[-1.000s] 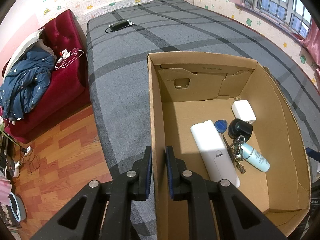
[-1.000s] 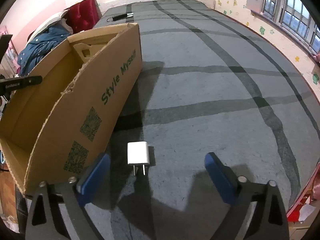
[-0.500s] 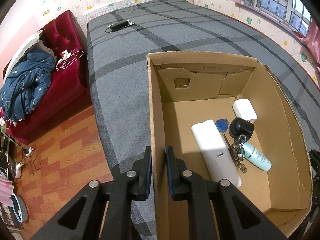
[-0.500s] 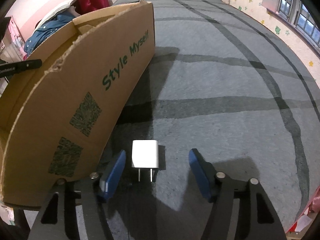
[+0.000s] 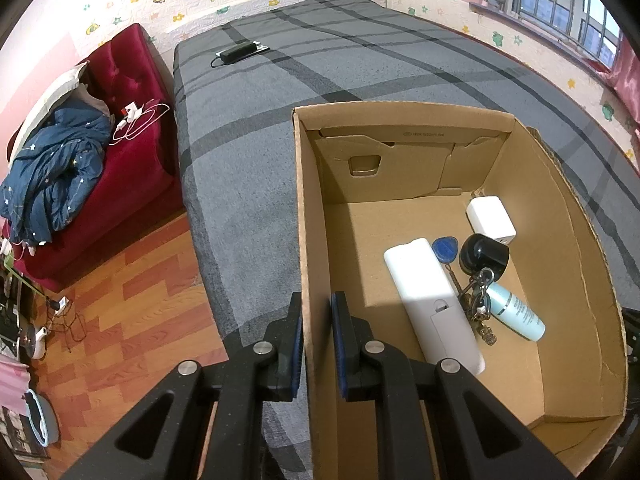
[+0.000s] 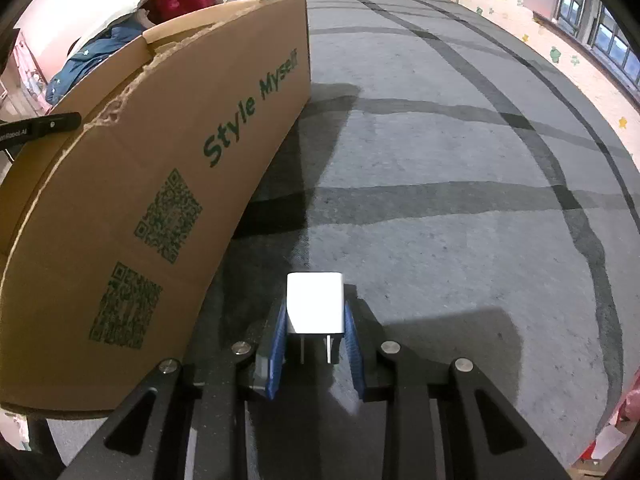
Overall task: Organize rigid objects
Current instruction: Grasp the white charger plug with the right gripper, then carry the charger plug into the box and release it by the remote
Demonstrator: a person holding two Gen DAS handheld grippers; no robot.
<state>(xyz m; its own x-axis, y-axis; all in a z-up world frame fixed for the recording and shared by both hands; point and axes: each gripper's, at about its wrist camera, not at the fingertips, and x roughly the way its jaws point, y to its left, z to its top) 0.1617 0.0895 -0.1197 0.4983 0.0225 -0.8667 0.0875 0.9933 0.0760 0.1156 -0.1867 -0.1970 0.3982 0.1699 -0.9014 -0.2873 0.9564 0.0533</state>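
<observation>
Blue-padded jaws of the right gripper (image 6: 315, 334) have just been closing and now stand narrow, one pad against each flank of the white plug adapter (image 6: 315, 306), whose two metal prongs point back toward the camera. Adapter: rests on the grey plaid bedcover (image 6: 440, 200), just beside the outer wall of the cardboard box (image 6: 160, 184), outside it, wall printed in green with lettering and two square codes. Left gripper (image 5: 317, 344): jaws narrow, clamped on the near stretch of the box's left wall, one pad outside and one inside, evidently steadying the carton. Box contents, left wrist view: long white remote (image 5: 432, 300); blue key tag (image 5: 445, 249); round black fob (image 5: 484, 255) with a bunch of keys (image 5: 478, 308) trailing from it; pale teal tube (image 5: 516, 316); a second white charger block (image 5: 490, 219) by the far right wall. Further out: a black power brick (image 5: 238, 51) at the far end of the bed, a red sofa (image 5: 120, 152) with a blue quilt (image 5: 52, 184), wooden floor. Step in hand, by judgement: securing the adapter, apparently the last loose item near the carton. Next move calls for a lift clear of the high, ragged wall, a carry over the rim, and release onto bare floor inside. Risk: the smooth block may slip or twist between the pads.
</observation>
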